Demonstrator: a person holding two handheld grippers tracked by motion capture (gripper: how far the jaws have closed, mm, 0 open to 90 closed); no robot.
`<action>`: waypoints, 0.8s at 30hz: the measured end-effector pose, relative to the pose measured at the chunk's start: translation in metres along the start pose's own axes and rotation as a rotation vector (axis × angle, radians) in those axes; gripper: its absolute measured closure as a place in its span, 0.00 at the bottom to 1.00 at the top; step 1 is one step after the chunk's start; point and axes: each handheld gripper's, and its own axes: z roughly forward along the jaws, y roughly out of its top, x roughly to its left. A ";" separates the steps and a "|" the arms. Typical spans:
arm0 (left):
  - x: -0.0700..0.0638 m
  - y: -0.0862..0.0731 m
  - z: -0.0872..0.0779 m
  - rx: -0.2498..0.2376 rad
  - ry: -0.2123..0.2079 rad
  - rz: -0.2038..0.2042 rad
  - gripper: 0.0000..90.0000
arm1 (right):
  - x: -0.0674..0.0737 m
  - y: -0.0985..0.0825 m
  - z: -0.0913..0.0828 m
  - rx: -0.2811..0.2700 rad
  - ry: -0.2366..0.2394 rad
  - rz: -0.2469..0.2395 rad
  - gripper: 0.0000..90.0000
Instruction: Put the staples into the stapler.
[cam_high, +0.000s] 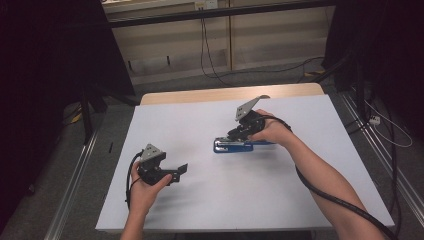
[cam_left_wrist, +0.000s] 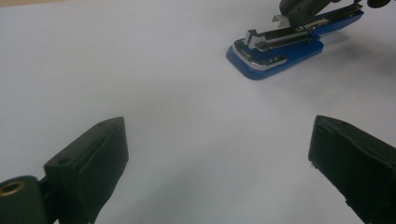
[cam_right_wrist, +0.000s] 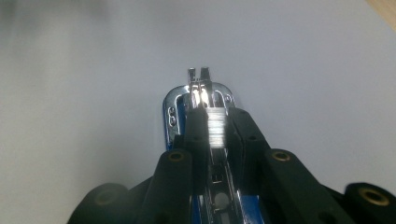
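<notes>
1. Stapler (cam_high: 233, 145) lies mid-table on the white table (cam_high: 210, 200), its long axis running left-right in the high view.
2. My right gripper (cam_high: 235, 136) sits over it, jaws narrowed on the strip of staples (cam_right_wrist: 215, 125) in the open channel, aligned along that axis.
3. My left gripper (cam_high: 181, 171) rests well apart, jaws wide and empty; the right is nearer.

A white table (cam_high: 210, 200) stands before a wall with dangling black cables (cam_high: 205, 45).
</notes>
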 end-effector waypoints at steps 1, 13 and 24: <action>0.000 0.000 0.000 0.001 0.000 0.002 0.06 | 0.000 0.000 0.001 0.001 0.002 -0.002 0.88; 0.000 0.000 0.000 0.001 0.001 0.000 0.06 | 0.000 0.003 0.005 0.002 0.006 -0.004 0.88; 0.000 0.000 0.000 0.003 0.000 0.003 0.06 | 0.000 0.005 0.008 0.008 0.010 -0.007 0.88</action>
